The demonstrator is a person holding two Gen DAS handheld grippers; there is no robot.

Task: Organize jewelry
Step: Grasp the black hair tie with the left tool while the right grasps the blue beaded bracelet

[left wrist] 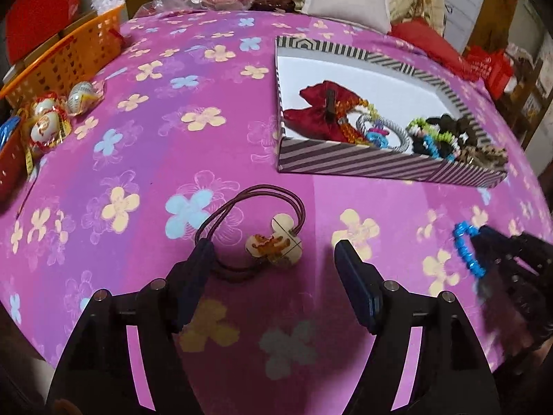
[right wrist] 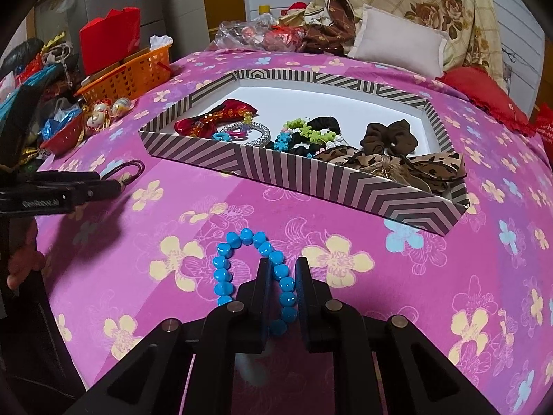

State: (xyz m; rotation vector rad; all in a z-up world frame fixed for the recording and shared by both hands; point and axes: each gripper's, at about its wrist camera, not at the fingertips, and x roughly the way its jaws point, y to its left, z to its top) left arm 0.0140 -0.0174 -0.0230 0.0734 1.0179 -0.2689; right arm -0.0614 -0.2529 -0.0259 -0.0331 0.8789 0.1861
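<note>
My right tongs point(right wrist: 281, 269) clamp the blue bead bracelet point(right wrist: 242, 266), bound for the striped tray point(right wrist: 311, 180) at twelve o'clock; left tongs point(left wrist: 273, 252) gape around the hair tie point(left wrist: 273, 242).

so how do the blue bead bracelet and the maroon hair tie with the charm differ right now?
The blue bead bracelet is a loop of chunky bright beads; the maroon hair tie is thin cord loops carrying a cream mouse-head charm. The right gripper is shut on the bracelet, while the hair tie lies on the cloth between the pads of the open left gripper, ungripped. Shared: both sit on the pink flowered cloth, outside the striped box.
</note>
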